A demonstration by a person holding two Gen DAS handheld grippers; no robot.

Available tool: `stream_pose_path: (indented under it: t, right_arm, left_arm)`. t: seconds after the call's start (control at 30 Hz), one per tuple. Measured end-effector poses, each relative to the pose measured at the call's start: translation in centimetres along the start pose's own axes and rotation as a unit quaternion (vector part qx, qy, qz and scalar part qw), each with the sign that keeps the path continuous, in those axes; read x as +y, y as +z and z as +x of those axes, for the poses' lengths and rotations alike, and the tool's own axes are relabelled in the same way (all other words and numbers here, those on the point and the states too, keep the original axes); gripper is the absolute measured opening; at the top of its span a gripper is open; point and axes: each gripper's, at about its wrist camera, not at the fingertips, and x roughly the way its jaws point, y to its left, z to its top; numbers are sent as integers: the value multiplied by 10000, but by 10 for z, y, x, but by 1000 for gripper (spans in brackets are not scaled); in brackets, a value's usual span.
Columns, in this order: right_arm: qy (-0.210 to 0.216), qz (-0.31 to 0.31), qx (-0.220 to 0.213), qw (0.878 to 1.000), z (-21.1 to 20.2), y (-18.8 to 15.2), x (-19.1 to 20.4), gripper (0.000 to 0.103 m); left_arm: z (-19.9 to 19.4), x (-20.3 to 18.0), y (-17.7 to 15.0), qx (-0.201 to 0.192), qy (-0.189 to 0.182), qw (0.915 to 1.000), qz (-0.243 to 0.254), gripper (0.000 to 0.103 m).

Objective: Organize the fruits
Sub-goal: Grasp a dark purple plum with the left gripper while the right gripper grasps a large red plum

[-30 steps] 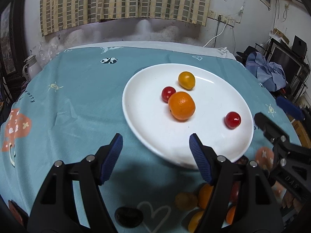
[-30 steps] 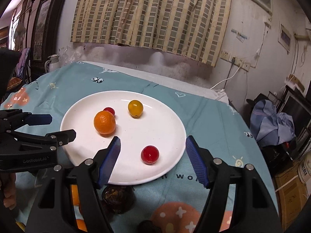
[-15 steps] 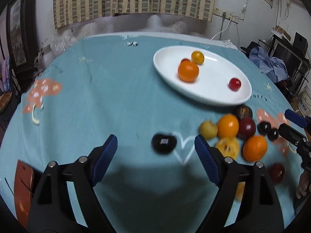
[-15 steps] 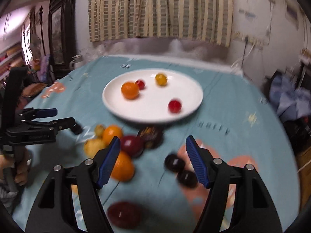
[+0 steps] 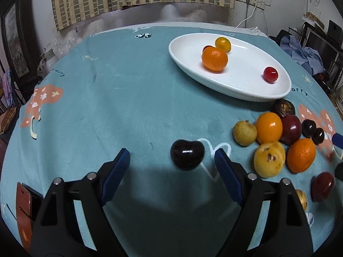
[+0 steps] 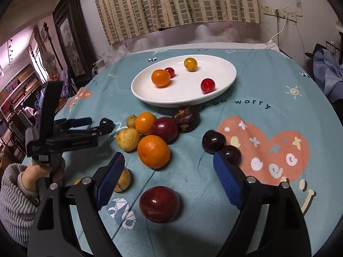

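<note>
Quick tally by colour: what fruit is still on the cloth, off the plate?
Orange fruits: 2
Yellow fruits: 3, maybe a fourth, mostly hidden
Dark red plums: 2
Black cherries: 3
Brown fruit: 1
Total: 11, or 12 with the hidden one

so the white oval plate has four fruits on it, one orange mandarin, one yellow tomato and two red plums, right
Not quite. The white oval plate does hold four fruits, with one orange mandarin and one yellow tomato, but the two red ones are small cherry tomatoes, not plums. The right wrist view shows it; the dark red plums lie on the teal tablecloth.
</note>
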Motion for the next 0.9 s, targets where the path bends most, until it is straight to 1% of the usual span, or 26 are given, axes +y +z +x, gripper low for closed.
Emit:
stream_pose_path:
  t: [0.2, 0.27, 0.3, 0.33, 0.37, 0.47, 0.53, 0.57, 0.6, 0.63, 0.7, 0.73, 0.77, 0.8, 0.83, 0.9]
  right_arm:
    - [-57, -99, 158, 9998, -4, -15, 5, 85]
    - [-91, -116, 186, 9997, -5, -18, 4, 85]
    - [-99, -119, 207, 9997, -5, -20, 5, 85]
    - [-93, -122, 222, 9996, -5, -21, 4, 85]
    - [-87, -125, 224, 9996, -6, -21, 4, 85]
    - [-80, -125, 255, 9996, -5, -22, 4, 85]
    - [-66, -149, 289, 9994, -4, -22, 4, 84]
    - [-58, -164, 303, 9994, -4, -22, 5, 82]
    - [-45, -189, 345, 9992, -3, -22, 6, 75]
    - [-35, -211, 409, 9989, -1, -23, 6, 73]
    - [8, -226, 554, 9982, 4, -23, 6, 60]
    - [36, -214, 616, 9979, 6, -23, 6, 57]
    - [75, -204, 681, 9974, 8, -24, 6, 51]
    - [125, -207, 755, 9969, 10, -24, 6, 45]
    - [166, -218, 792, 9965, 11, -25, 7, 44]
    - [182, -228, 792, 9964, 11, -26, 8, 42]
  left_arm:
    - [6, -2, 3, 63, -81, 9999, 20, 82]
    - [7, -3, 4, 69, -104, 9999, 45, 78]
    - [8, -4, 4, 83, -122, 9999, 56, 73]
    - [9, -4, 4, 104, -137, 9998, 63, 65]
    - [10, -4, 4, 122, -151, 9998, 71, 61]
    - [11, -5, 5, 107, -132, 9998, 90, 57]
    - [11, -6, 5, 99, -124, 9998, 103, 52]
    - [11, -6, 5, 91, -114, 9998, 109, 51]
    - [11, -6, 4, 84, -116, 9998, 113, 49]
    - [10, -6, 4, 78, -115, 9998, 119, 47]
    - [9, -7, 4, 62, -117, 9998, 144, 44]
    - [9, -8, 3, 57, -120, 9998, 158, 43]
    - [8, -8, 3, 53, -122, 9998, 172, 42]
    - [8, -9, 3, 47, -143, 9997, 187, 39]
    - [7, -10, 3, 48, -197, 9996, 201, 32]
    - [7, -12, 2, 31, -185, 9995, 243, 32]
